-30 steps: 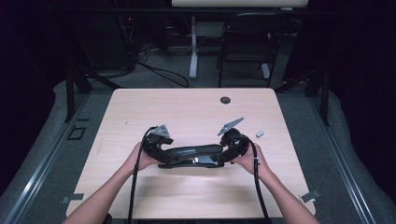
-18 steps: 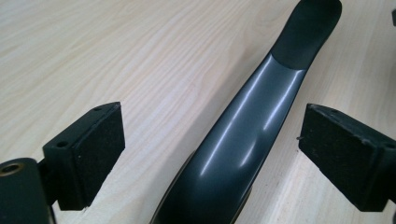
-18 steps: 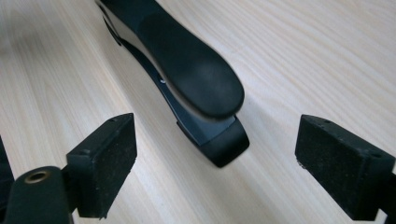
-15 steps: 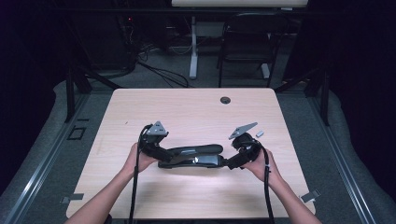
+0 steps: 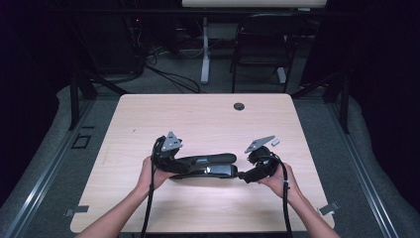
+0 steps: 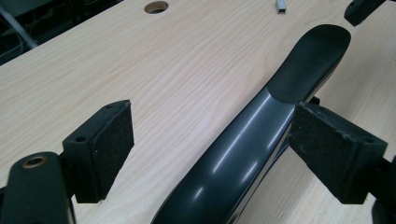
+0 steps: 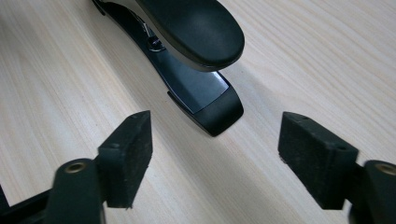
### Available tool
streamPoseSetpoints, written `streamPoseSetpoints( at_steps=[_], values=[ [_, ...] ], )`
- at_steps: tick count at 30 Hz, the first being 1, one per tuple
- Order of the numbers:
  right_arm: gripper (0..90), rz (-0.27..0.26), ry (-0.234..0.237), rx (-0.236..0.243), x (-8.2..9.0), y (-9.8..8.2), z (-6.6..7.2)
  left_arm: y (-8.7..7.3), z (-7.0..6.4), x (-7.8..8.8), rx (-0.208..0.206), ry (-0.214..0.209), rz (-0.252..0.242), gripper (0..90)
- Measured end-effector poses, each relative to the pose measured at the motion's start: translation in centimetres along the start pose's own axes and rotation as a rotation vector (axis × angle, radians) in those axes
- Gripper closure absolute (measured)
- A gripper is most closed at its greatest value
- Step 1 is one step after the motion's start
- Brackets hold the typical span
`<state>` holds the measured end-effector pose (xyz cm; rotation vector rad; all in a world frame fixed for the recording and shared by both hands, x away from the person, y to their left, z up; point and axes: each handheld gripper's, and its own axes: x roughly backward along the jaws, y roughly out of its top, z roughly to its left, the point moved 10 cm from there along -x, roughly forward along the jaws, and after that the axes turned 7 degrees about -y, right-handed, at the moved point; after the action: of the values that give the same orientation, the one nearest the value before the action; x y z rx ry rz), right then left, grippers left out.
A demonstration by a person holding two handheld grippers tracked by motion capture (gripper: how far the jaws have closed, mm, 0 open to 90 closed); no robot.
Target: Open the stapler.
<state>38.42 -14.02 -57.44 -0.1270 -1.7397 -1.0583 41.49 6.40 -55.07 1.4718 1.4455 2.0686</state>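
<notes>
Worktop (image 5: 148,119) bare across far half and near strip. Obstacles: black stapler (image 5: 208,166) lying mid-worktop between both tools; small grey piece (image 5: 275,142) near right edge; round hole (image 5: 239,106) at far side.

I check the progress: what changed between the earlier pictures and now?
The right claw drew back rightward off the stapler's front end, which now lies free ahead of its just-closing jaws. The left claw stays around the stapler's rear. The stapler, table and small grey piece are unmoved.

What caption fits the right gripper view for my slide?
Right gripper, jaws open, faces the front end of a black stapler lying on the wooden table.
</notes>
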Motion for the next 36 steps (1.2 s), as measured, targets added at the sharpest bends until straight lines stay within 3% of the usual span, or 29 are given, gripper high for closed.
streamPoseSetpoints(
  at_steps=[3,4,6,7,10,15,19,26,28,36],
  values=[
    [33.0,0.0,-0.003,-0.005,0.0,-0.2,0.1,0.4,-0.5,0.2,0.009,0.023,-0.024,15.6],
    [33.8,0.008,-0.004,-0.007,-0.1,-0.3,0.1,0.7,-0.7,0.4,0.019,0.056,-0.051,16.4],
    [35.8,0.016,-0.004,-0.001,-0.2,-0.5,0.2,1.0,-0.8,0.6,0.02,0.077,-0.064,18.4],
    [40.6,0.029,-0.002,0.01,-0.3,-0.7,0.3,1.3,-1.2,0.7,0.031,0.086,-0.088,22.2],
    [43.3,0.032,0.017,0.014,-0.5,-0.8,0.5,1.4,-1.6,0.6,0.032,0.088,-0.091,26.8],
    [47.9,0.027,0.024,0.01,-1.2,-0.8,0.9,1.4,-3.2,-0.1,-0.002,0.044,-0.073,30.2],
    [53.5,0.02,0.022,0.009,-1.8,-0.9,1.2,1.3,-4.1,-0.7,-0.033,0.009,-0.07,39.3],
    [70.9,0.026,0.021,0.059,-3.0,-1.0,1.9,0.8,-4.8,-1.5,-0.027,-0.024,-0.062,51.9],
    [72.2,0.02,0.02,0.055,-3.2,-0.9,2.0,0.8,-5.1,-1.7,-0.022,-0.037,-0.061,52.8],
    [81.0,-0.01,-0.032,0.076,-3.9,-0.7,1.3,0.5,-6.5,-2.6,-0.053,-0.079,-0.064,71.9]
  ],
)
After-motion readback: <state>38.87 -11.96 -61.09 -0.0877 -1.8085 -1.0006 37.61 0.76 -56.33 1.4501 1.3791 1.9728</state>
